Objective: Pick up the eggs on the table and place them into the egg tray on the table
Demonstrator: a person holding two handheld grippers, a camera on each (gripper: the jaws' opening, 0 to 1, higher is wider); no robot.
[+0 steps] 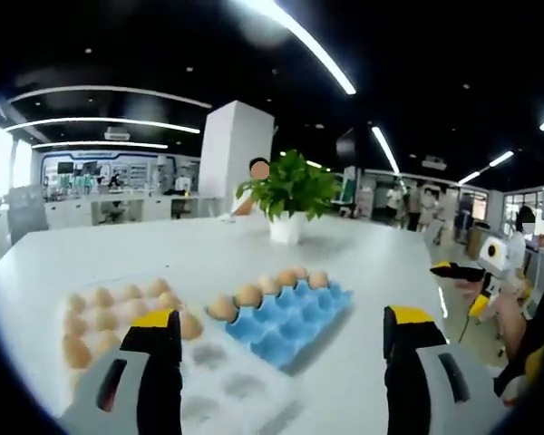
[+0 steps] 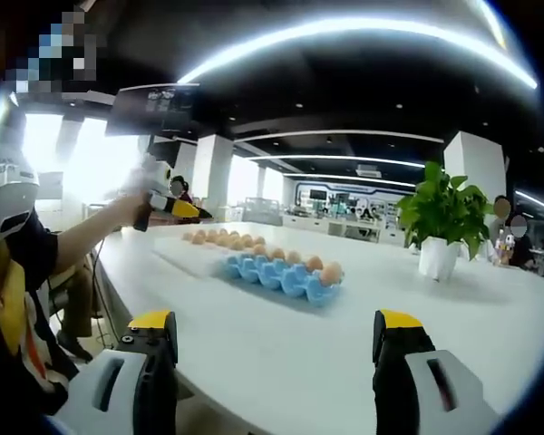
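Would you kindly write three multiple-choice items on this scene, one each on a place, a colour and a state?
1. Where does the potted plant stand on the white table?
A. Beyond the egg trays
B. Inside the blue tray
C. Between the left gripper's jaws

2. What colour is the tray with eggs along only one edge?
A. Red
B. Blue
C. Black

3. How are the left gripper's jaws?
A. Shut on an egg
B. Shut on the plant
C. Open, holding nothing

Answers: 1 A, the plant stands farther off than both trays. 2 B, its empty cups are bright blue. 3 C, a wide gap shows between the yellow-tipped jaws.
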